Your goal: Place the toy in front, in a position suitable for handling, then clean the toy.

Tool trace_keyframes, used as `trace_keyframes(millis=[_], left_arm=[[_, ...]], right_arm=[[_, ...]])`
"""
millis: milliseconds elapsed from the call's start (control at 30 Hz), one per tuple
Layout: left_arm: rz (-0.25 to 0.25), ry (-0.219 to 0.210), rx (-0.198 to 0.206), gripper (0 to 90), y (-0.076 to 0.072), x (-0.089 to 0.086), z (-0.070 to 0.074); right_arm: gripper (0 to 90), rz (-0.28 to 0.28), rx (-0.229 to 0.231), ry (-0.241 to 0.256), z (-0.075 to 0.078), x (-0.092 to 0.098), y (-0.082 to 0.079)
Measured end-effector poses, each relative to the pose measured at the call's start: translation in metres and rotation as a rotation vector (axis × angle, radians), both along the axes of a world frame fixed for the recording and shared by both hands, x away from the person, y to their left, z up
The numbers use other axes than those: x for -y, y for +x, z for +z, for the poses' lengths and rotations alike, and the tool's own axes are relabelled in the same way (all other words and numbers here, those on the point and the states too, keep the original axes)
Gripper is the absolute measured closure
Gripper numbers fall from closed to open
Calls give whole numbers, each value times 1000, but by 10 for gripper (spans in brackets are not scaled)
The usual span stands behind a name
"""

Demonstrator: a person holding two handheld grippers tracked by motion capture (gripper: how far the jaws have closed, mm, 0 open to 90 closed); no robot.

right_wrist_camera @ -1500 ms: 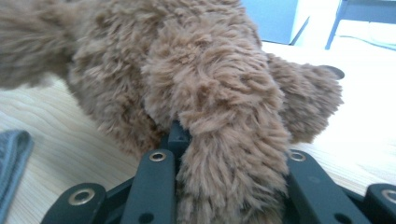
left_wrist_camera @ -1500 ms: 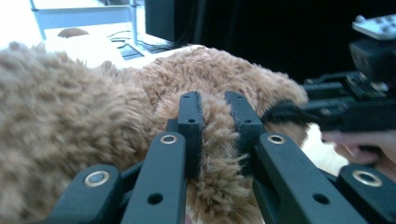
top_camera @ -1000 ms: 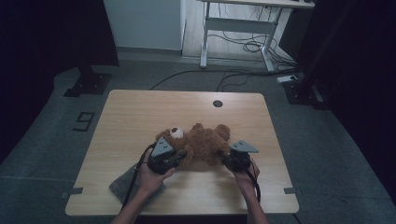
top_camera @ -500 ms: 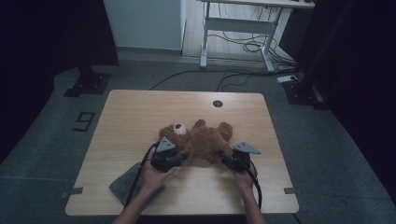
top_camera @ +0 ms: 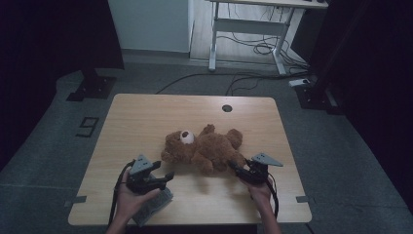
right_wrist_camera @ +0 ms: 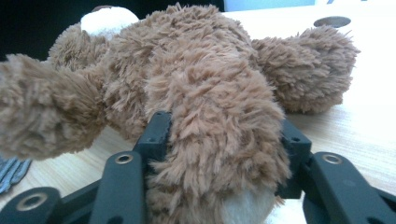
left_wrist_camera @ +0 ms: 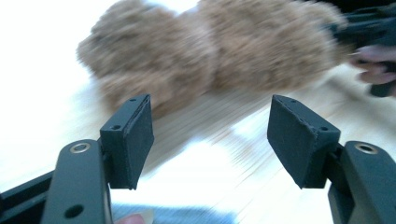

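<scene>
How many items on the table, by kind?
Teddy bear: 1
Grey cloth under the left hand: 1
Handheld claws: 2, left claw open, right claw shut on a bear limb
Total: 4

Looks like a lab or some kind of recording studio room. There's a plain wooden table point(top_camera: 146, 122) on grey carpet point(top_camera: 58, 141) with tape marks, black curtains point(top_camera: 48, 34) along the sides, stand bases point(top_camera: 92, 87) on the floor, and loose cables point(top_camera: 253, 46) under a metal-frame desk point(top_camera: 248, 29) at the back.
</scene>
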State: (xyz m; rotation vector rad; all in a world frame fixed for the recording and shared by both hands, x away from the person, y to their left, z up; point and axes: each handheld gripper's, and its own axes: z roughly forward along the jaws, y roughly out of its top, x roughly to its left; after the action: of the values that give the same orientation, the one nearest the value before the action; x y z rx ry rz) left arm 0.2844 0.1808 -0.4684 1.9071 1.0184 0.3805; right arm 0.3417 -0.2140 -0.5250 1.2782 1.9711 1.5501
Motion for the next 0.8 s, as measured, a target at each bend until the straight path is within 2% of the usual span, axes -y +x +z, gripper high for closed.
trace_keyframes(millis=[67,133,400,667,800], left_arm=[[29,7,-17,314,1,-11,-6],[45,36,-20,306,1,-19,-10],[80,35,-62,290,-1,-48,-23],[107,32,-48,292,-4,-64,-21],[105,54,-54,301,-9,-66,-21]], right_arm=[[520,3,-2,2,-1,1,-1],[532,6,-7,7,-2,1,-2],[544,8,-3,-1,-4,1,-7],[543,7,-21,26,-6,2,-6],[542,7,-24,27,-6,2,-6]])
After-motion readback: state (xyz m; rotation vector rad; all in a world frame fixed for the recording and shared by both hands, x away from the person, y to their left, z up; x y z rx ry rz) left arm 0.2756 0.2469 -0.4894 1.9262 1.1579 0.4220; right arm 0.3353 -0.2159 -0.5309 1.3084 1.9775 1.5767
